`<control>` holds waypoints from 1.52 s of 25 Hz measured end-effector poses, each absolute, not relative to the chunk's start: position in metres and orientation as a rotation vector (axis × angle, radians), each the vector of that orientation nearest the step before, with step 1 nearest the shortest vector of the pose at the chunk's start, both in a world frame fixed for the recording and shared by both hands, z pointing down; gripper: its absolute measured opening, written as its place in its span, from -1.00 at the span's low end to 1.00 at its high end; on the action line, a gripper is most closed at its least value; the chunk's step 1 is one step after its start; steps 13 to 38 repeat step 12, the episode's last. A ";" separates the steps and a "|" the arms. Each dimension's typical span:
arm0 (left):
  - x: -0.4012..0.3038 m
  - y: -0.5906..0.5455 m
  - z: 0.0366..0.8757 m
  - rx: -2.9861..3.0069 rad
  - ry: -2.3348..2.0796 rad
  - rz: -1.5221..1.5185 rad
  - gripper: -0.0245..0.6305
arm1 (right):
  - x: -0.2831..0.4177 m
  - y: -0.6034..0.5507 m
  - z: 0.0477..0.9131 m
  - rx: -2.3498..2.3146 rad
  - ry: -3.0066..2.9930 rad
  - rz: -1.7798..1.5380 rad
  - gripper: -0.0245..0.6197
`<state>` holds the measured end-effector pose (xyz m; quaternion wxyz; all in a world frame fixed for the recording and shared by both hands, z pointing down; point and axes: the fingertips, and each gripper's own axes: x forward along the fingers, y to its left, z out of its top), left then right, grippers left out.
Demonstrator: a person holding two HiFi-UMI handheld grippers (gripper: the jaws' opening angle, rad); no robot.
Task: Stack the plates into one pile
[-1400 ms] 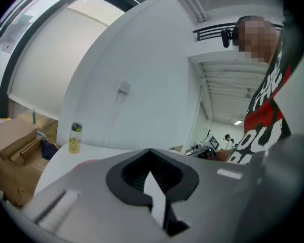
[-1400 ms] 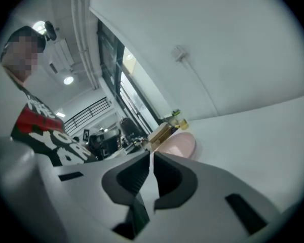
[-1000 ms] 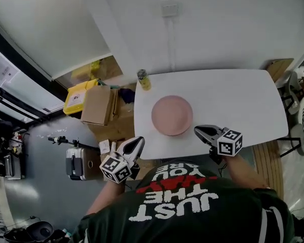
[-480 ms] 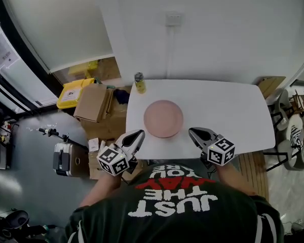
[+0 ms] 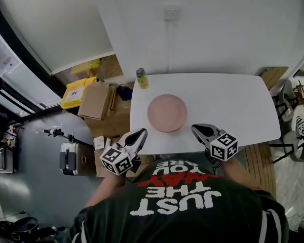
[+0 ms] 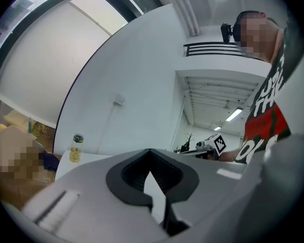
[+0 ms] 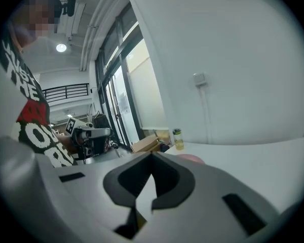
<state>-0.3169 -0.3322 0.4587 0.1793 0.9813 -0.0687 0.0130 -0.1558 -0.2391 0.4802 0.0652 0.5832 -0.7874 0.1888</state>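
Note:
A pink pile of plates rests on the white table, left of its middle; how many plates it holds I cannot tell. My left gripper hovers at the table's near left corner, jaws shut and empty. My right gripper hangs over the near edge, right of the plates, also shut with nothing in it. In the right gripper view only a pink sliver of the plates shows past the closed jaws. In the left gripper view the plates are hidden behind the closed jaws.
A small yellow bottle with a dark cap stands at the table's far left corner. Cardboard boxes and a yellow crate lie on the floor to the left. A white wall runs behind the table. Chairs stand at the right.
The head view has shifted slightly. Both grippers keep to the table's near edge on either side of the plates, which have not moved.

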 end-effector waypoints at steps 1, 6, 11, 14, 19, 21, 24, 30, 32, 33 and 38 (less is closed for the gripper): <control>-0.317 -0.333 0.458 2.775 -0.191 0.037 -0.92 | -0.156 -0.239 0.480 1.759 -2.375 0.569 -0.90; -0.318 -0.333 0.458 2.777 -0.179 0.045 -0.92 | -0.157 -0.237 0.480 1.760 -2.365 0.564 -0.90; -0.319 -0.337 0.459 2.773 -0.174 0.047 -0.92 | -0.155 -0.241 0.479 1.767 -2.350 0.558 -0.90; -0.320 -0.338 0.459 2.772 -0.173 0.046 -0.92 | -0.154 -0.241 0.479 1.768 -2.348 0.557 -0.90; -0.320 -0.338 0.459 2.772 -0.173 0.046 -0.92 | -0.154 -0.241 0.479 1.768 -2.348 0.557 -0.90; -0.320 -0.338 0.459 2.772 -0.173 0.046 -0.92 | -0.154 -0.241 0.479 1.768 -2.348 0.557 -0.90; -0.320 -0.338 0.459 2.772 -0.173 0.046 -0.92 | -0.154 -0.241 0.479 1.768 -2.348 0.557 -0.90; -0.320 -0.338 0.459 2.772 -0.173 0.046 -0.92 | -0.154 -0.241 0.479 1.768 -2.348 0.557 -0.90; -0.320 -0.338 0.459 2.772 -0.173 0.046 -0.92 | -0.154 -0.241 0.479 1.768 -2.348 0.557 -0.90; -0.320 -0.338 0.459 2.772 -0.173 0.046 -0.92 | -0.154 -0.241 0.479 1.768 -2.348 0.557 -0.90; -0.320 -0.338 0.459 2.772 -0.173 0.046 -0.92 | -0.154 -0.241 0.479 1.768 -2.348 0.557 -0.90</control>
